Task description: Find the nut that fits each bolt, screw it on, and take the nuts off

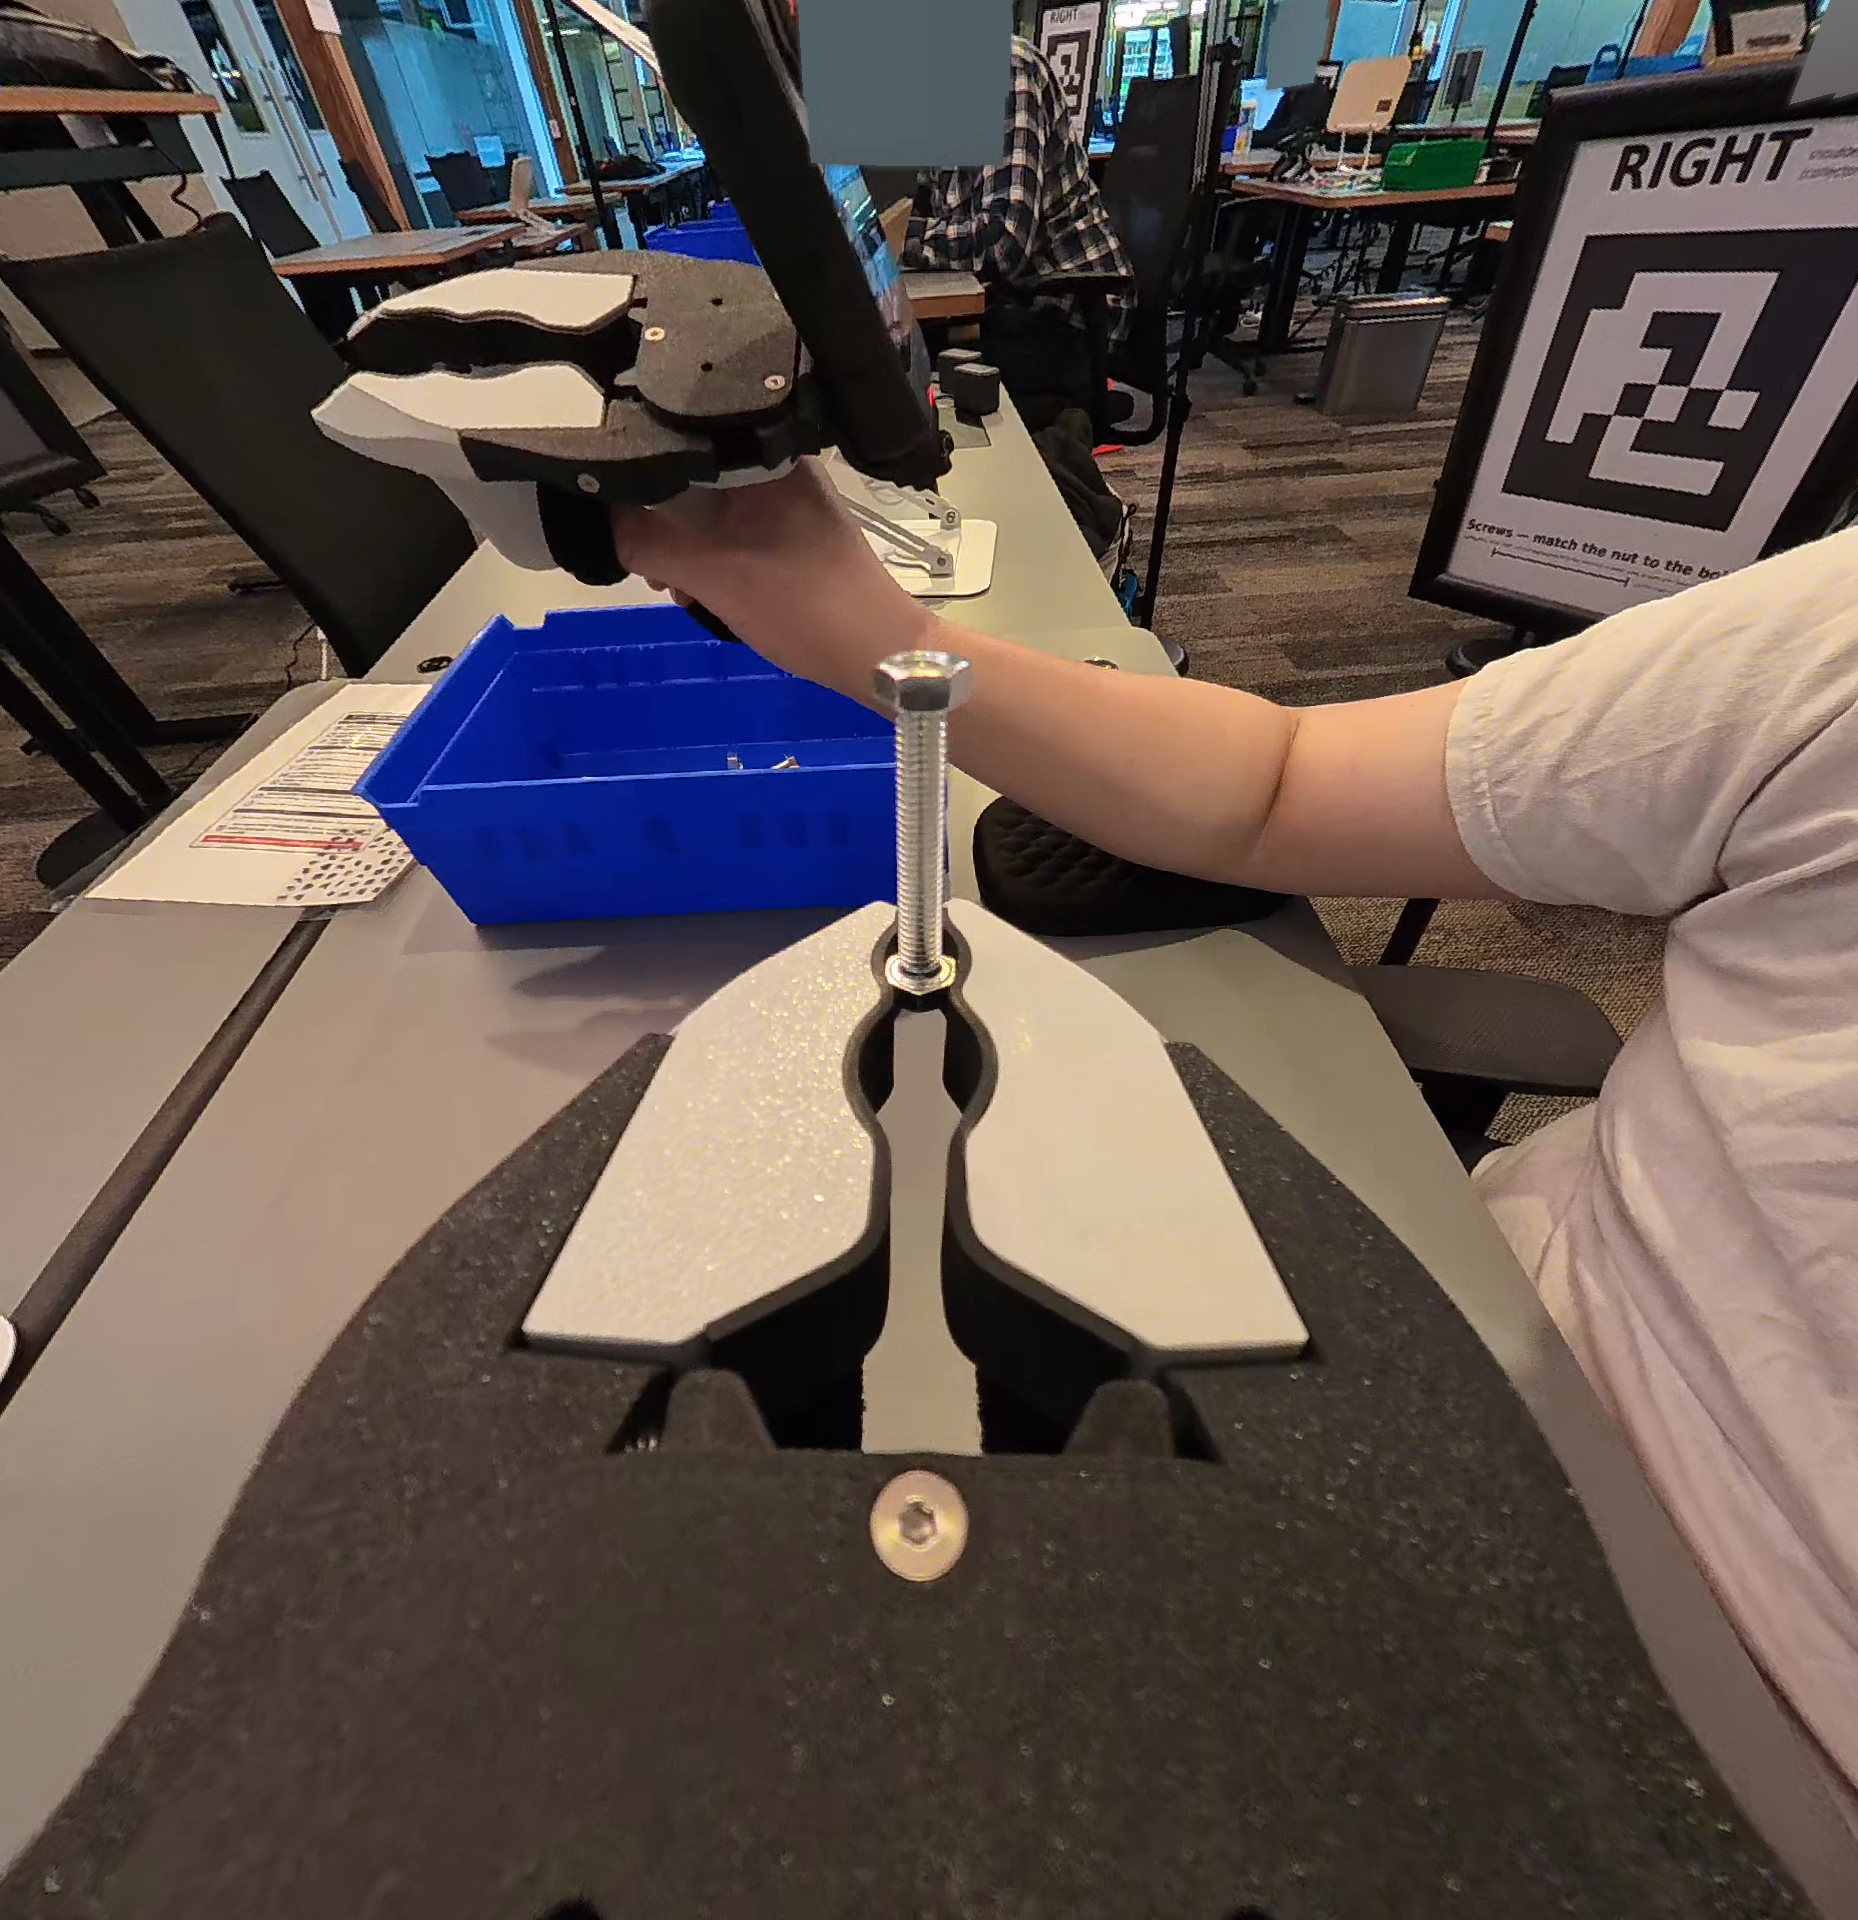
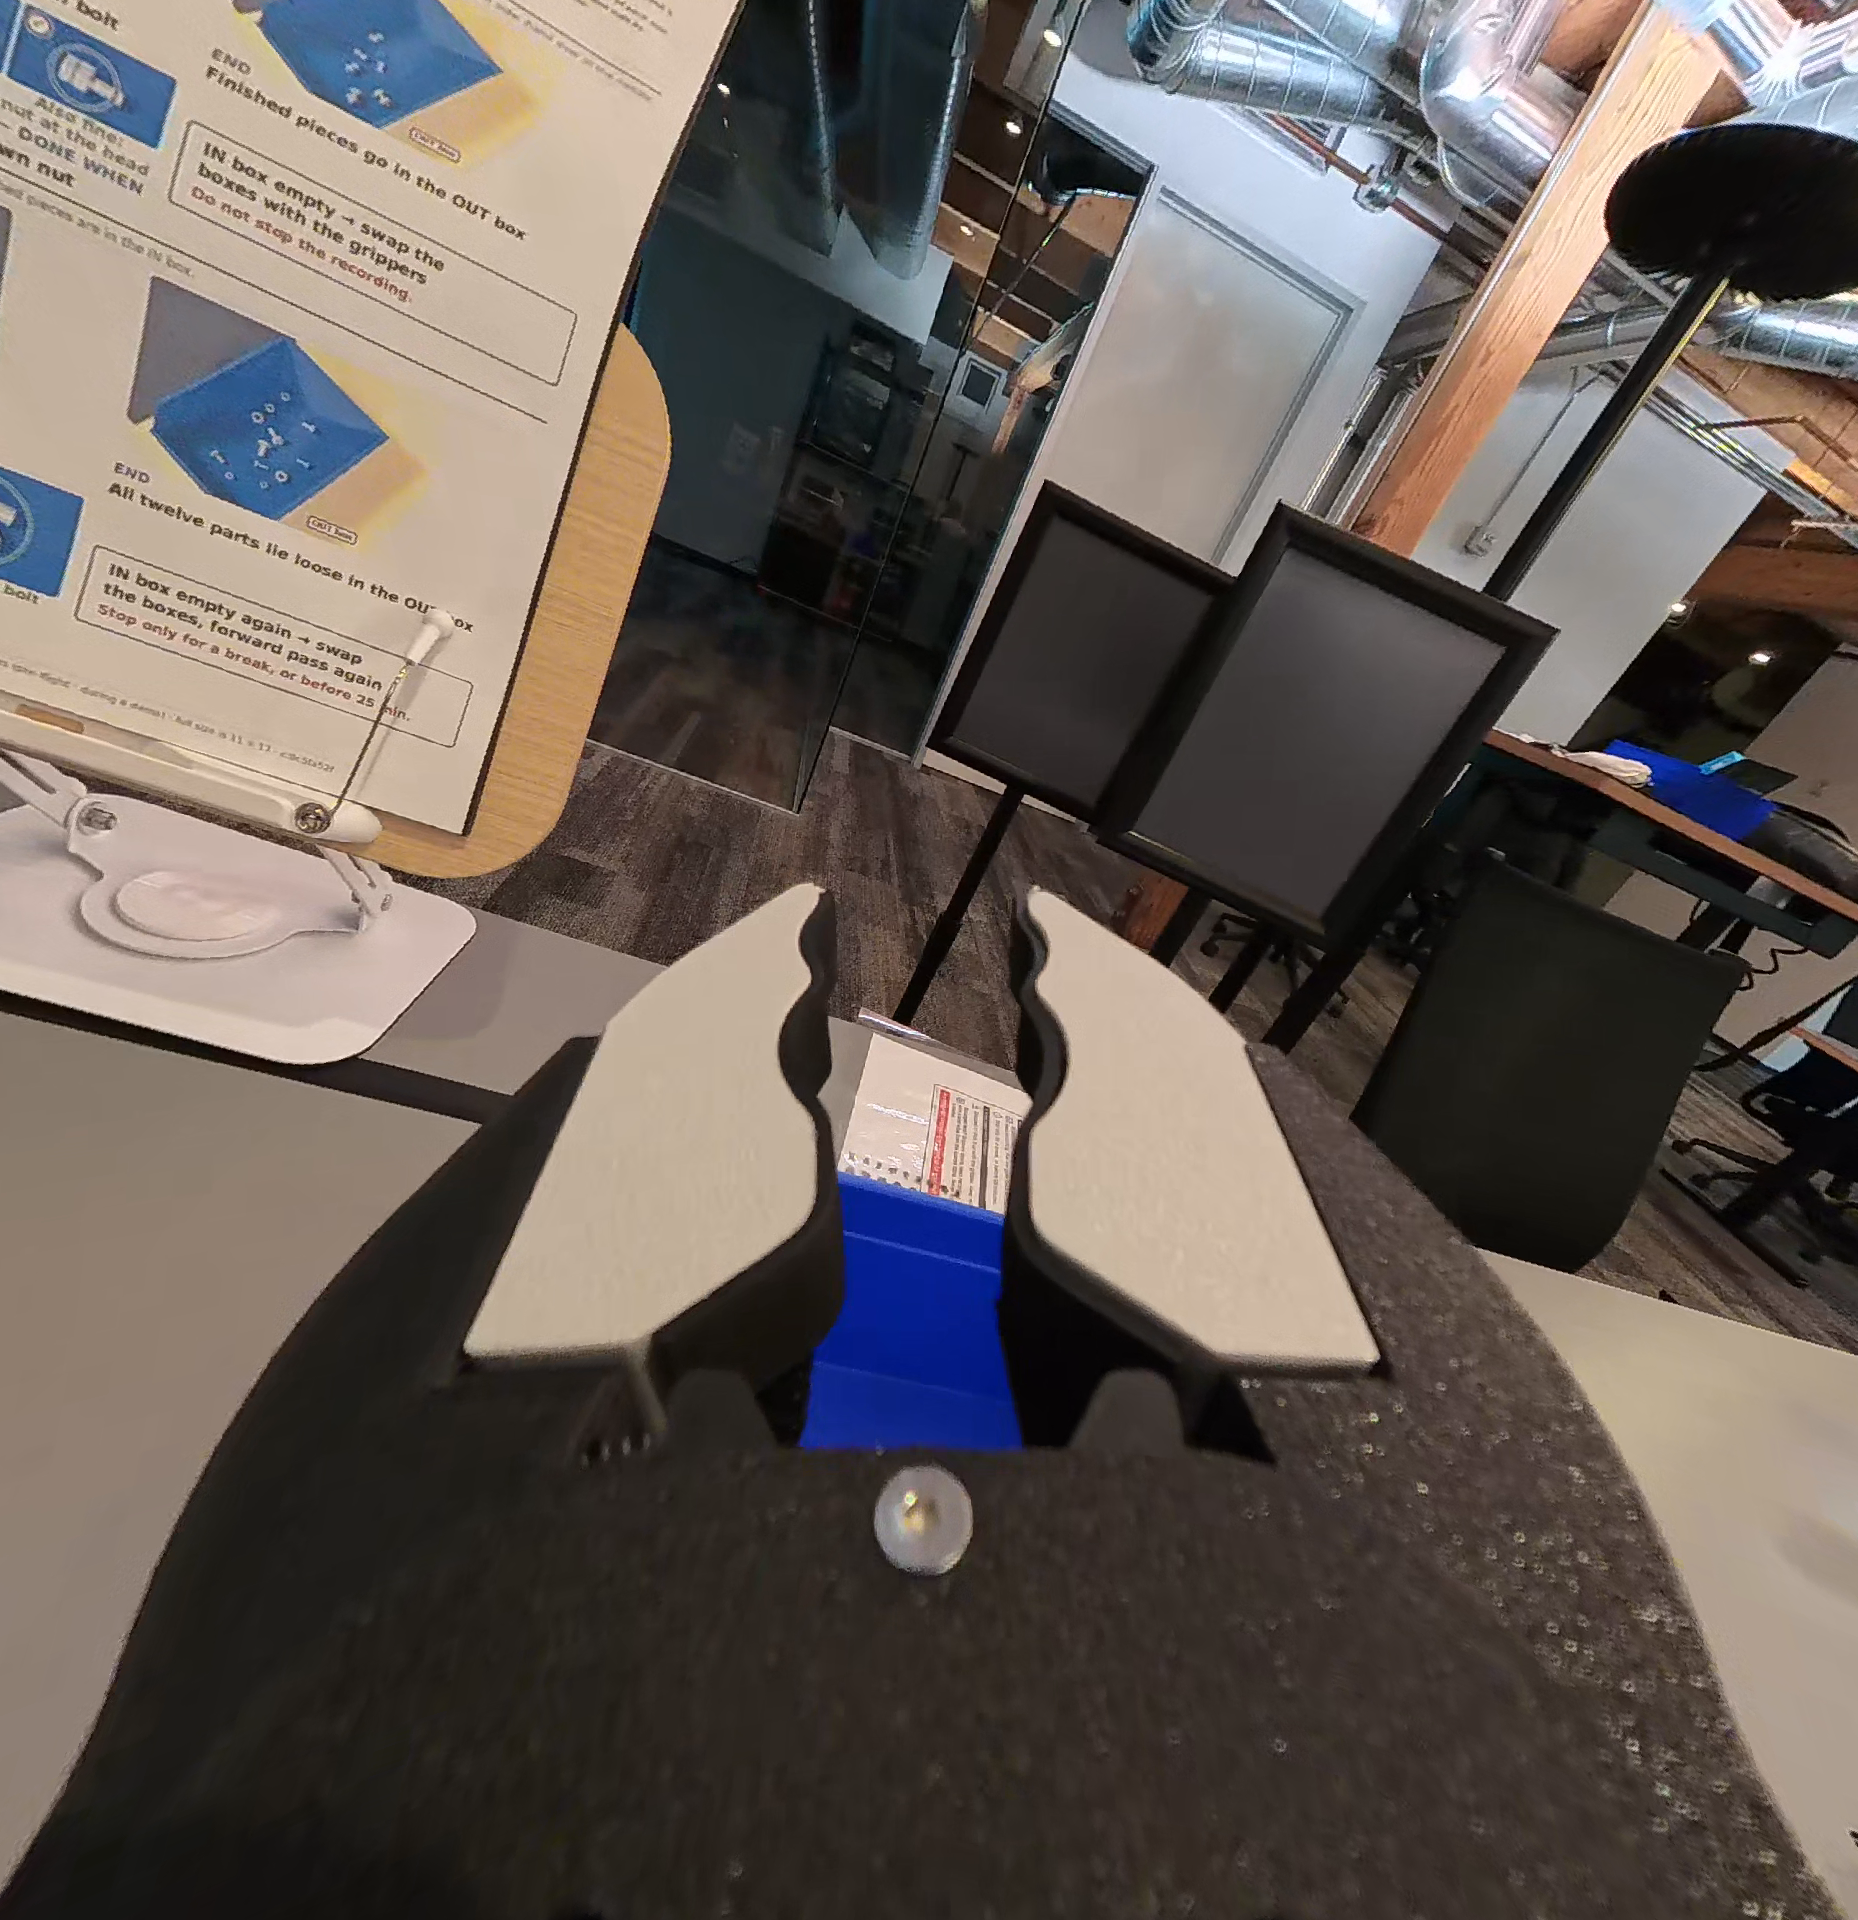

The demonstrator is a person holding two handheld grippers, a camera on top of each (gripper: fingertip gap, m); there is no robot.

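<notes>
Pinching a nut [image 1: 919, 974] at its tips, the left claw [image 1: 920, 971] holds the bolt [image 1: 920, 821] standing straight up. The right claw [image 2: 923, 961] is apart, over the blue bin [image 2: 909, 1340].

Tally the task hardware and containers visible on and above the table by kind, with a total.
Bolts: 1, upright bolt held in the left gripper
Nuts: 1, nut at the bolt's lower end
Blue bins: 1, blue bin
Loose small metal parts in the bin: 2, kind unclear
Total: 5
</notes>
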